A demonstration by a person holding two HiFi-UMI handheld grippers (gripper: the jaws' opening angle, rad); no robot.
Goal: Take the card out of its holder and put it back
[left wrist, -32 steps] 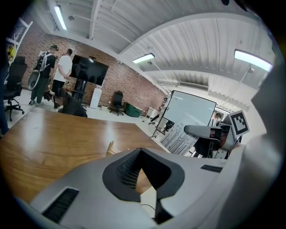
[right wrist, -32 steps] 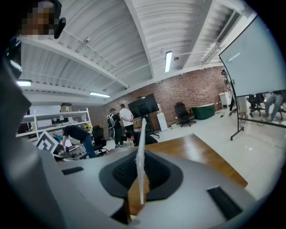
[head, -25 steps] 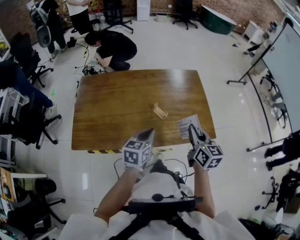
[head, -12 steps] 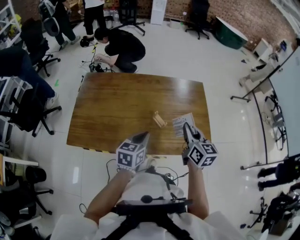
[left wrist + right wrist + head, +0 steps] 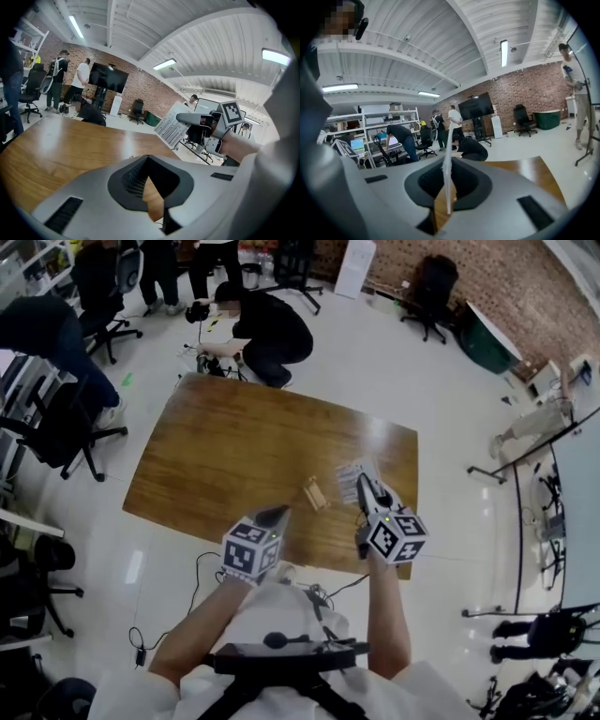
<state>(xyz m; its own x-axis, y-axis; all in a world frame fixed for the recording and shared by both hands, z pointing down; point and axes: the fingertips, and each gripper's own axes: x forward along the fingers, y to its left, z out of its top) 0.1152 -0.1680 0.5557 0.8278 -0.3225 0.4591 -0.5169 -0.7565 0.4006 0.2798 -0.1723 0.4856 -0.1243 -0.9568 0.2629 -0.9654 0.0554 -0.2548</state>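
Over the table — card in right tool, seemingly off holder

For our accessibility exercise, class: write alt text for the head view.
Seen from above, the right gripper grips a printed card in its fingers over a wooden table, beside a small wooden holder; the left gripper holds nothing.

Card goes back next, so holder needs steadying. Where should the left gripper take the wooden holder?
Probably across the short width of the wooden holder, at its left end, from above on the left gripper side. It lies long and narrow, diagonal on the table, and that leaves room for the card in the right gripper. Slot detail unreadable.
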